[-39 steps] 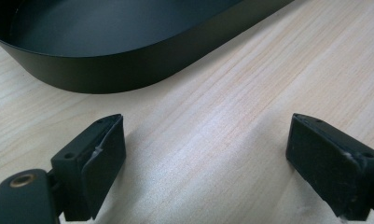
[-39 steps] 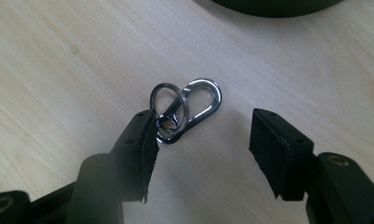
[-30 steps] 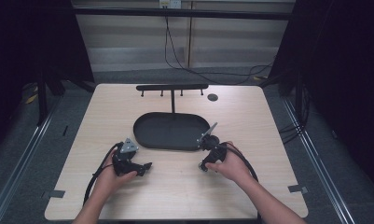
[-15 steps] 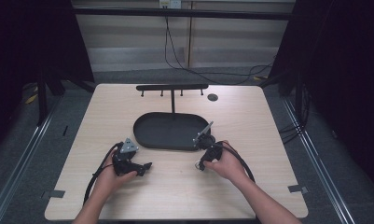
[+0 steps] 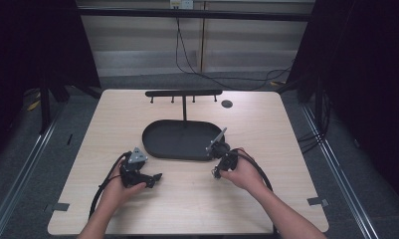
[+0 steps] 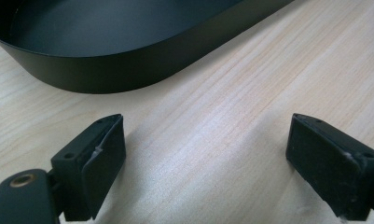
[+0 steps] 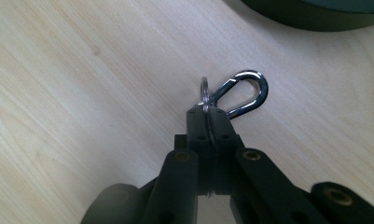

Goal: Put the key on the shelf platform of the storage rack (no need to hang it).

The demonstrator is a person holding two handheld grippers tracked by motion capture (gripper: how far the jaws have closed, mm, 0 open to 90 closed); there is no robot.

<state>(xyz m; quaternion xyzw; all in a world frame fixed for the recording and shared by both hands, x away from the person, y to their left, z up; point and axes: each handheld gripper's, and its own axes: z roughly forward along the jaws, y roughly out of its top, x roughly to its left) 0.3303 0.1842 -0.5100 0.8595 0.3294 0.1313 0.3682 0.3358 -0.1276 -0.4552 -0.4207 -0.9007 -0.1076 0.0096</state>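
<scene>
A silver snap hook point(image 7: 244, 91) on a small key ring point(image 7: 204, 89) lies on the wooden table point(image 7: 82, 93). My right gripper point(image 7: 207, 111) has just been closing and is now shut on the ring, with the hook sticking out past the jaw tips. In the high view the right gripper point(image 5: 216, 173) sits just in front of the black oval tray point(image 5: 152, 149), at its right end. My left gripper point(image 6: 205, 154) stands open over bare wood with nothing between its jaws, and the tray wall point(image 6: 128, 70) is close ahead of it. From above, the left gripper point(image 5: 154, 178) is low near the tray's left front.
A black bar rack with small hooks point(image 5: 183, 93) stands on a post behind the tray. A small dark disc point(image 5: 227, 103) sits on the table at the back right. Cables trail from both grippers toward the table's front edge.
The right gripper's jaws have come together on the ring. Both hands stay where they were, and the left gripper is unchanged.
</scene>
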